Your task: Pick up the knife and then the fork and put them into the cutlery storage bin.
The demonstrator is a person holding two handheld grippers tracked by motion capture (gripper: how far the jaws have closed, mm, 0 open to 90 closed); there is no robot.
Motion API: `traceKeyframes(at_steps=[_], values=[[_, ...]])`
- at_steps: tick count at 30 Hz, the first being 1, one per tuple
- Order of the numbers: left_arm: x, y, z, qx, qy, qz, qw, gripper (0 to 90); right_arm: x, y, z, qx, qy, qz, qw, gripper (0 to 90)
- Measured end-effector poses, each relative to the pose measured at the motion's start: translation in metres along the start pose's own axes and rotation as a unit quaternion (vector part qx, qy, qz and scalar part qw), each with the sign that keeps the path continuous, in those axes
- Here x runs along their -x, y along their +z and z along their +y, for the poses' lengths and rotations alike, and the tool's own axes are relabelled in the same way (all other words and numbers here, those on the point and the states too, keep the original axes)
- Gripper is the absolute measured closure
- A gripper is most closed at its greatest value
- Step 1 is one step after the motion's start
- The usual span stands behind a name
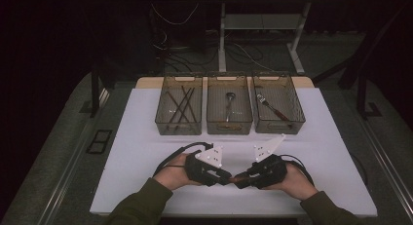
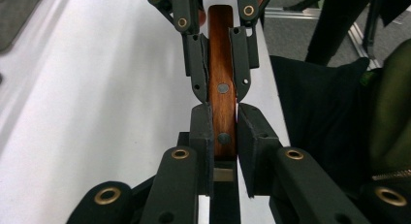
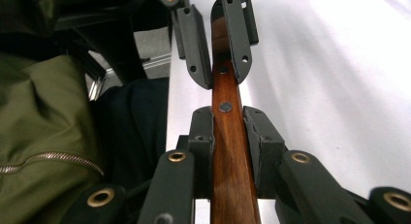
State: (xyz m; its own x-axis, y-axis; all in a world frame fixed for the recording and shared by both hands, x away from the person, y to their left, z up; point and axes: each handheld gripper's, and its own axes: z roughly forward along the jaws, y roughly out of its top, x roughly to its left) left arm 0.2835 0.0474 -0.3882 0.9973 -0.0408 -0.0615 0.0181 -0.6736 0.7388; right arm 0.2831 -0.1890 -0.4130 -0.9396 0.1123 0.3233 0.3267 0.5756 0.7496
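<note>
Now we see left bin [image 1: 178, 105]: sticks | middle bin [image 1: 229, 107]: spoon | right bin [image 1: 278, 104]: fork | left gripper [image 1: 227, 176] and right gripper [image 1: 238, 179] both clamp wooden handle [image 2: 222, 95]

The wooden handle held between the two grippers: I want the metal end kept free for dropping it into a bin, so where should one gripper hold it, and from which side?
Probably grip the wooden handle on its narrow edges, beside a rivet, coming in along its length from the butt end. The flat riveted faces stay clear, as with the right gripper and left gripper now.
</note>
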Motion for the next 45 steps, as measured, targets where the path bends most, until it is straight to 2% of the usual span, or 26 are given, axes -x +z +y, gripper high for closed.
traceKeyframes(at_steps=[1,4,6,8,9,12,15,19,22,24,27,31,33,37,40,43,45], values=[[0.000,0.000,-0.001,0.002,-0.005,0.008,1.0000,63.6,0.001,-0.001,0.000,-0.003,0.003,-0.001,1.0000,75.5],[-0.001,-0.004,-0.009,0.018,-0.028,0.029,0.9990,49.8,0.003,-0.003,-0.002,-0.004,0.005,-0.011,0.9999,75.5],[-0.001,-0.009,-0.017,0.026,-0.044,0.041,0.9979,45.8,0.004,-0.005,-0.004,-0.004,0.009,-0.021,0.9997,75.4],[-0.001,-0.015,-0.026,0.033,-0.062,0.064,0.9954,39.5,0.007,-0.009,-0.006,-0.006,0.012,-0.036,0.9993,75.4],[0.000,-0.016,-0.030,0.041,-0.072,0.077,0.9936,37.4,0.008,-0.011,-0.007,-0.004,0.015,-0.044,0.9989,75.4],[-0.001,-0.024,-0.044,0.044,-0.093,0.119,0.9876,32.3,0.012,-0.019,-0.010,-0.002,0.026,-0.068,0.9974,75.4],[0.001,-0.029,-0.059,0.049,-0.117,0.152,0.9802,26.8,0.017,-0.030,-0.014,0.004,0.038,-0.091,0.9951,75.4],[0.005,-0.035,-0.076,0.060,-0.148,0.180,0.9706,19.5,0.023,-0.045,-0.018,0.020,0.051,-0.117,0.9916,75.4],[0.008,-0.040,-0.086,0.064,-0.153,0.197,0.9662,14.9,0.026,-0.055,-0.020,0.034,0.059,-0.135,0.9885,75.4],[0.011,-0.043,-0.092,0.073,-0.162,0.212,0.9611,14.0,0.028,-0.062,-0.020,0.042,0.063,-0.144,0.9867,75.4],[0.014,-0.046,-0.100,0.079,-0.180,0.221,0.9553,10.3,0.029,-0.072,-0.019,0.054,0.067,-0.158,0.9837,75.4],[0.017,-0.046,-0.106,0.071,-0.193,0.229,0.9514,2.9,0.032,-0.087,-0.016,0.072,0.071,-0.173,0.9797,75.4],[0.018,-0.046,-0.107,0.069,-0.194,0.233,0.9506,0.5,0.033,-0.094,-0.014,0.080,0.074,-0.183,0.9771,75.4],[0.018,-0.044,-0.108,0.064,-0.207,0.235,0.9476,0.0,0.036,-0.107,-0.013,0.097,0.079,-0.200,0.9718,75.4],[0.017,-0.044,-0.109,0.063,-0.205,0.236,0.9477,0.0,0.039,-0.116,-0.011,0.104,0.085,-0.215,0.9674,75.4],[0.016,-0.044,-0.110,0.059,-0.196,0.239,0.9494,0.0,0.043,-0.124,-0.010,0.115,0.093,-0.230,0.9619,75.4],[0.016,-0.043,-0.111,0.062,-0.197,0.240,0.9487,0.0,0.045,-0.129,-0.009,0.125,0.100,-0.239,0.9577,75.4]])
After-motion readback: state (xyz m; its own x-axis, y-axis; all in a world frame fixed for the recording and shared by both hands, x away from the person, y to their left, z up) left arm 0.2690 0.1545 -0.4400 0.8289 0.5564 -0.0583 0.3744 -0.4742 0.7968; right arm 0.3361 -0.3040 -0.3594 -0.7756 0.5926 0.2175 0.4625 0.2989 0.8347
